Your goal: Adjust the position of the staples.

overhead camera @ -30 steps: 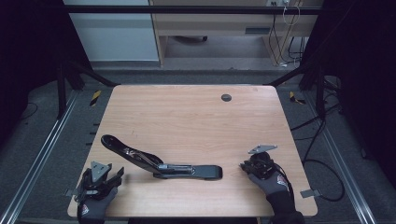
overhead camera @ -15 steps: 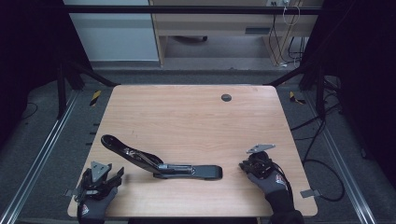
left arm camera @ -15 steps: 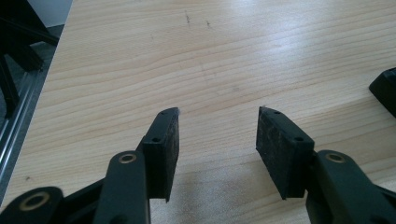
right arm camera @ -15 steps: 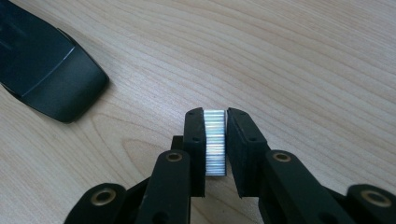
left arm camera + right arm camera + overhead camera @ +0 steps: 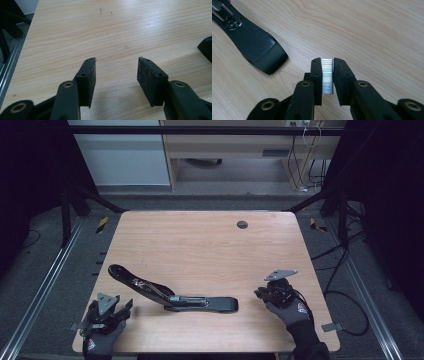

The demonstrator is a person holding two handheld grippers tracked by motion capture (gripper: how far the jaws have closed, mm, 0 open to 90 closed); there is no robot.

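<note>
right hand-held gripper [image 5: 327, 65]: clamped on staple strip [image 5: 327, 76], just above counter [image 5: 200, 245]; jaws have just been closing on it
left hand-held gripper [image 5: 116, 68]: apart, empty
strip: light, brittle, slippery; grip flat sides
stapler [image 5: 170, 292]: open, mid-counter
vs earlier: stapler unmoved

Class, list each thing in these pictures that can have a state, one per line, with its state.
Stapler: swung fully open, lying flat on the table.
Staple strip: clamped between the right gripper's pads.
Right gripper: shut on the strip.
Left gripper: open, empty.
</note>
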